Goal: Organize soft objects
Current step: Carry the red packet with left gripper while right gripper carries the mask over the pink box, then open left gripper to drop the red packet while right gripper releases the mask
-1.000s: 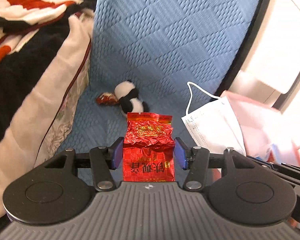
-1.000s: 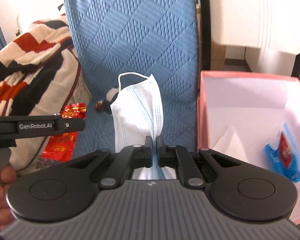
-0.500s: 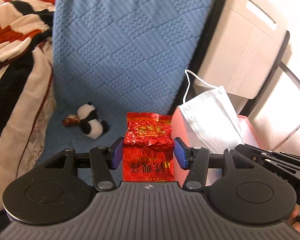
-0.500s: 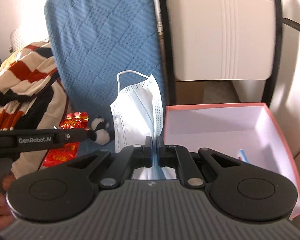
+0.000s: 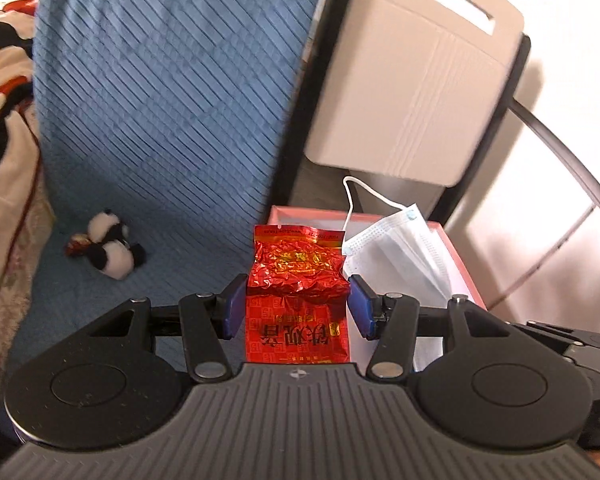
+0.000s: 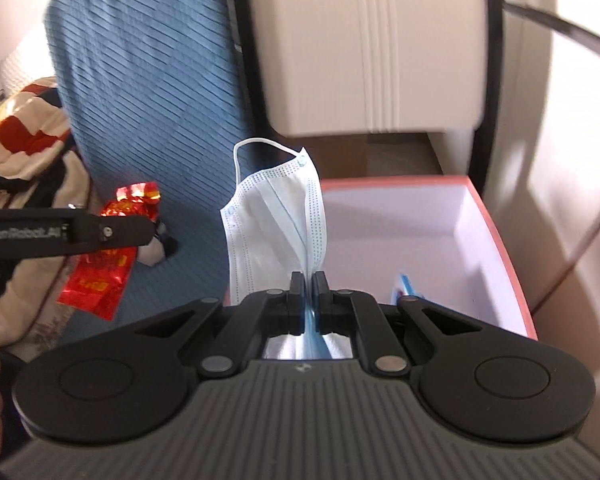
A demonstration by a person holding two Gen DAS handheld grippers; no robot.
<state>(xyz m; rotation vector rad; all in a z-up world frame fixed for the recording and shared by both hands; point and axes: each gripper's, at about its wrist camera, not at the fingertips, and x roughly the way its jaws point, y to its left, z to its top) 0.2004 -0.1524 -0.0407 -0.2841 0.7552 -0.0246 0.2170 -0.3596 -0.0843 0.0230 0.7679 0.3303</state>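
Note:
My left gripper (image 5: 297,300) is shut on a red foil tea packet (image 5: 298,280) and holds it in the air near the left edge of a pink box (image 5: 458,256). My right gripper (image 6: 309,286) is shut on a pale blue face mask (image 6: 274,224), which stands up from the fingers over the near left corner of the pink box (image 6: 500,236). The mask (image 5: 400,252) and packet (image 6: 104,264) each show in the other wrist view. A small panda plush (image 5: 112,250) lies on the blue quilted cover (image 5: 160,100).
A blue packet (image 6: 406,286) lies inside the box. A striped red, white and black blanket (image 6: 24,152) is heaped at the left. A beige plastic chair back (image 5: 420,80) stands behind the box.
Both grippers have swung right with their loads. The pink box has come under and ahead of them, and the panda and blanket have slid off to the left.

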